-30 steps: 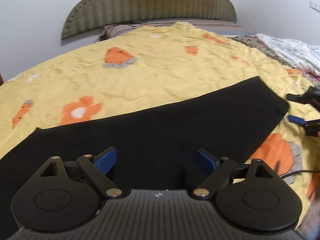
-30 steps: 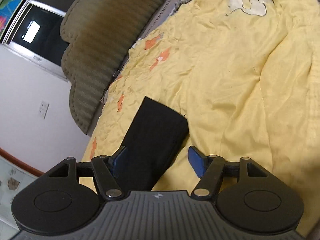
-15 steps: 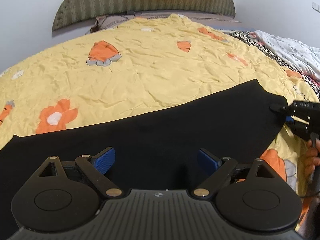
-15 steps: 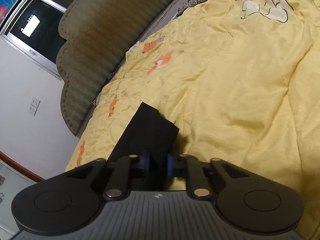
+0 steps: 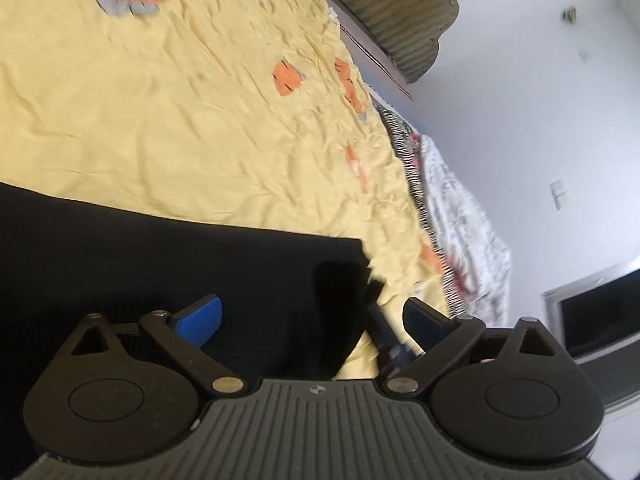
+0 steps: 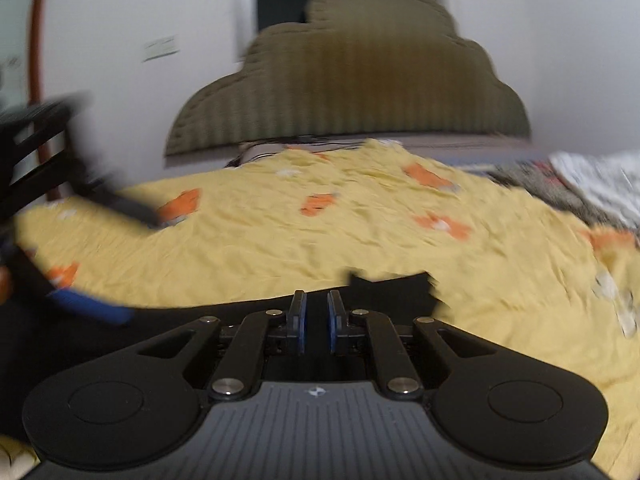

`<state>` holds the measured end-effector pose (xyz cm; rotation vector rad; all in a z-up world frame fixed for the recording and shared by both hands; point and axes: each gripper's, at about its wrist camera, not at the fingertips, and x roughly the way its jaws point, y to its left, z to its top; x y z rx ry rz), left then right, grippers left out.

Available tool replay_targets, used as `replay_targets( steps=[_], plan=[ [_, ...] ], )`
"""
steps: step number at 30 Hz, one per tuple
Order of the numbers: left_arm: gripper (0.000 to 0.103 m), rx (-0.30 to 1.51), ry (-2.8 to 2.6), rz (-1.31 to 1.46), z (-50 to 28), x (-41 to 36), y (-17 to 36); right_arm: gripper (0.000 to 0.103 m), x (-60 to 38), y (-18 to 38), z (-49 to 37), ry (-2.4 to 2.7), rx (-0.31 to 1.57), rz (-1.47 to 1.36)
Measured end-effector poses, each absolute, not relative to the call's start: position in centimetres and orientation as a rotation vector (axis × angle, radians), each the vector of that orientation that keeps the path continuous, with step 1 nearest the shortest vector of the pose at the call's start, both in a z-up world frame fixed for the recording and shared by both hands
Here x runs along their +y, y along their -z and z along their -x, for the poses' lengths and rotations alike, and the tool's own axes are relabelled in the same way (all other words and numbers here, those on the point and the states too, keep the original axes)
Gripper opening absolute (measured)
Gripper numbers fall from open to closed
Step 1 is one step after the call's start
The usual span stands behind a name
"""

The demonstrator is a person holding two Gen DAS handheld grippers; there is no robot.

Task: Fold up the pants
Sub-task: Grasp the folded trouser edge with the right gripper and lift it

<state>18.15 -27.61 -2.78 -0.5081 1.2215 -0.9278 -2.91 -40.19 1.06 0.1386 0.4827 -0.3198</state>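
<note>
The black pants lie flat on the yellow bedspread. My left gripper is open over the pants' right end, with the corner of the cloth between its blue pads. My right gripper is shut on the pants' edge; black cloth fills the narrow gap between its pads. The right gripper's fingers also show in the left wrist view, close to the pants' corner. The left gripper shows blurred at the left of the right wrist view.
An olive padded headboard stands at the far end of the bed. A striped cloth and a white printed quilt lie along the bed's right side. The wall has sockets.
The right gripper stays shut on the pants' end and has swung round to face the headboard. The left gripper has rolled and moved right to the same corner. Both views are blurred by motion.
</note>
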Motion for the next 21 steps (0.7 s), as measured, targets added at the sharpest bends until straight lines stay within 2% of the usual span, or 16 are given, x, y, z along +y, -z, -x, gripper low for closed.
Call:
replay_targets(
  steps=[4,6,9,10,11,16,21],
  plan=[
    [0.100,1.276,0.903,0.483,-18.5,-30.0,4.1,0.010,-39.3,-0.9,2.9,0.350,0.510,-0.094],
    [0.100,1.264,0.905,0.444,-18.1,-30.3,4.3,0.015,-40.2,-0.5,4.3,0.378,0.507,-0.167],
    [0.100,1.257,0.893,0.386,-17.7,-30.2,4.7,0.050,-43.6,0.7,7.3,0.431,0.488,-0.392],
    [0.100,1.257,0.884,0.376,-17.7,-30.1,4.9,0.073,-44.9,1.3,8.2,0.450,0.482,-0.481],
    [0.100,1.256,0.879,0.371,-17.8,-30.0,5.0,0.076,-46.2,1.9,9.1,0.454,0.474,-0.562],
    [0.100,1.243,0.864,0.369,-17.8,-29.3,4.9,0.076,-49.6,4.5,10.4,0.429,0.456,-0.805],
    [0.100,1.213,0.850,0.317,-17.3,-29.3,4.3,0.075,-50.9,5.6,9.1,0.377,0.368,-0.928]
  ],
)
